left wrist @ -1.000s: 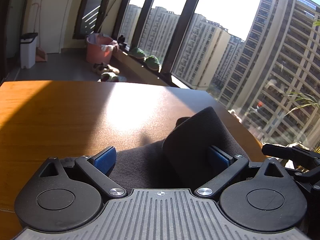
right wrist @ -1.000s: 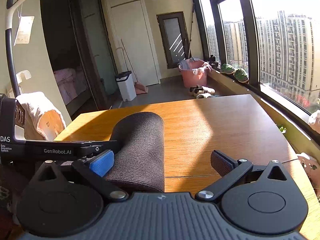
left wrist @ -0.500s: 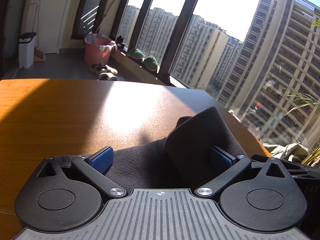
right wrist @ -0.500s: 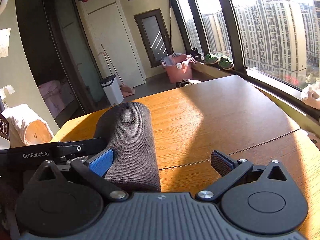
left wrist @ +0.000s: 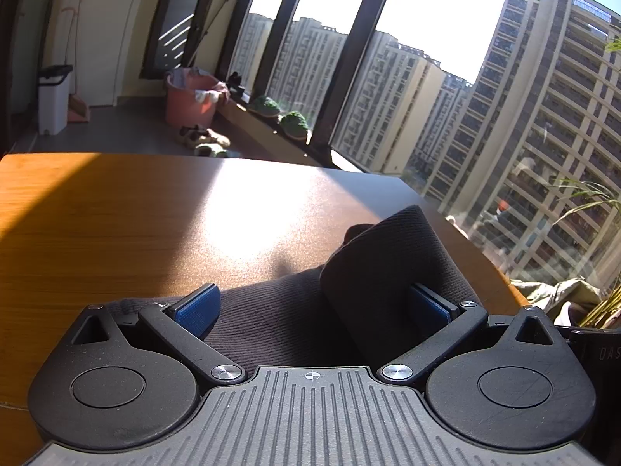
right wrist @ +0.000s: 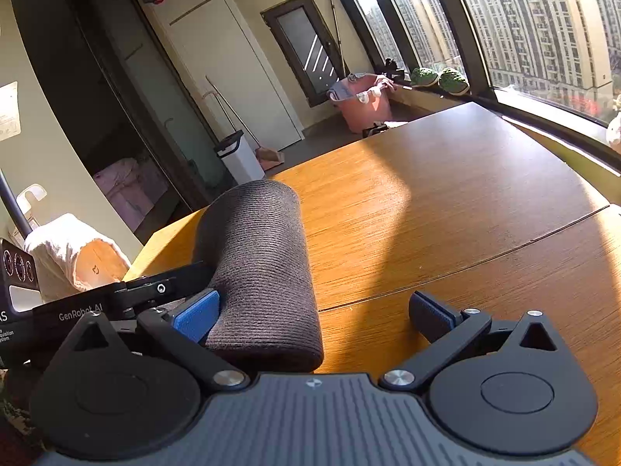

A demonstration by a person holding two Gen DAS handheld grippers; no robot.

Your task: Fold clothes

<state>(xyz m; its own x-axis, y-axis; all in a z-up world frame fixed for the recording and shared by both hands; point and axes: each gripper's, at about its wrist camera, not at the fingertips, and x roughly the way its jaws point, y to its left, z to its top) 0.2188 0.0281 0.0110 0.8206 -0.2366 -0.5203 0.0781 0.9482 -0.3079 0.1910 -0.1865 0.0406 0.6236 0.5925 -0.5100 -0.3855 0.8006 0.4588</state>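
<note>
A dark grey ribbed knit garment (left wrist: 279, 318) lies on the wooden table (left wrist: 116, 233), its folded bulge (left wrist: 388, 256) standing up against the right pad. My left gripper (left wrist: 312, 306) is open, its blue pads wide apart on either side of the cloth. In the right wrist view the same garment (right wrist: 260, 264) shows as a thick rounded fold beside the left blue pad (right wrist: 196, 314). My right gripper (right wrist: 313, 315) is open too, with bare table under its right half. The left gripper's body (right wrist: 77, 310) sits close at the left.
The table's (right wrist: 465, 194) right edge runs along a big window. A cloth-draped object (right wrist: 73, 256) stands off its left side. On the floor beyond are a pink tub (right wrist: 361, 105), a white bin (right wrist: 236, 155), shoes (left wrist: 202, 138) and plants (left wrist: 582, 303).
The right wrist view has tilted and swung, so the window side drops to the right. The right gripper's body has sunk lower at the left view's right edge. The garment keeps its shape.
</note>
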